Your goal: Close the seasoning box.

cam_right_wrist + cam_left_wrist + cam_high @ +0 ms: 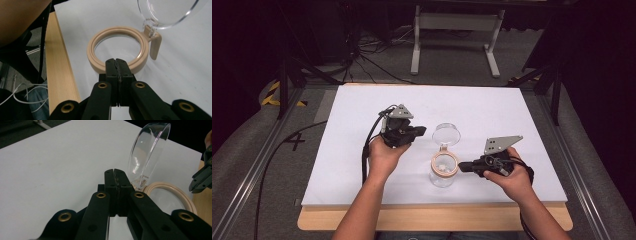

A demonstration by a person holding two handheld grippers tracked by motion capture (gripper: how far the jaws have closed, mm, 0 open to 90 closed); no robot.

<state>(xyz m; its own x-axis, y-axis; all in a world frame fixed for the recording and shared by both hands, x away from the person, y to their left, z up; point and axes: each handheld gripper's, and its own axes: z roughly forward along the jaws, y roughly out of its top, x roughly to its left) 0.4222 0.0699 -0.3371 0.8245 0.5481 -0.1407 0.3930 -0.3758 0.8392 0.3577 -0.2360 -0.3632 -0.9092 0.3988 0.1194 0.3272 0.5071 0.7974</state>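
A clear glass jar [443, 172] stands near the front middle of the white table, with a beige ring [116, 50] around its mouth. Its clear round lid [446, 134] is flipped back on the hinge and stands open [149, 150]. Something small and white lies inside the jar. My left gripper [419, 131] is shut and empty, to the left of the lid, its tips close to the hinge [115, 176]. My right gripper [463, 166] is shut too, its tips right at the ring's near edge [116, 62].
The white board [362, 150] lies on a wooden tabletop [432, 217] whose front edge shows below it. Metal rails run along both sides. Cables and a grey stand [457, 22] are on the floor beyond the table.
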